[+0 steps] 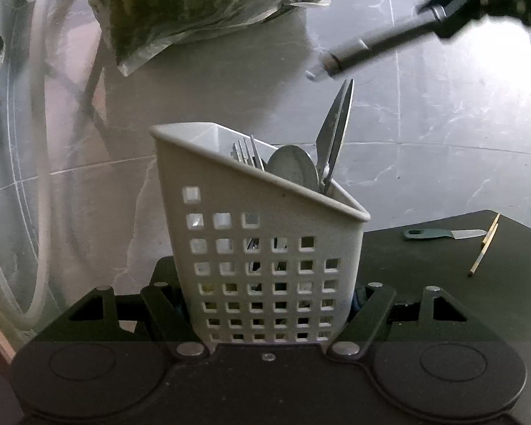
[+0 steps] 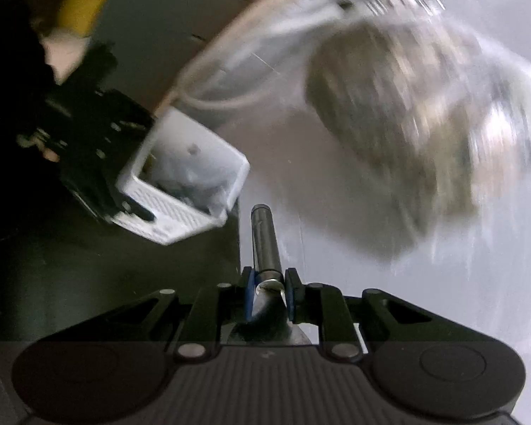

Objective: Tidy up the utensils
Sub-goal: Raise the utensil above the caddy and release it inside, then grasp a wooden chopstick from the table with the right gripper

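**A:** While you look down your left gripper [image 1: 265, 318], what sits nearest?

**B:** Your left jaws are clamped on the base of the white perforated plastic utensil caddy [image 1: 262, 248], dead centre. Standing inside it are a metal fork [image 1: 247, 152], a round steel spoon bowl [image 1: 293, 170] and steel scissors [image 1: 336, 131] with blades pointing up toward one o'clock.

**A:** And on the black table [image 1: 424, 265]?

**B:** At three o'clock you have a green-handled knife [image 1: 442, 234] lying flat, with thin wooden sticks [image 1: 485, 248] just beside its blade. Farther off, at eleven o'clock on the grey tiled floor [image 1: 424, 124], lies a clear plastic bag of dark greens [image 1: 194, 7].

**A:** My right gripper [image 2: 269, 283]?

**B:** Its blue pads pinch a metal utensil with a cylindrical grey handle [image 2: 263, 237], handle pointing to twelve. The caddy lies at ten o'clock from it, apart. That view is blurred beyond.
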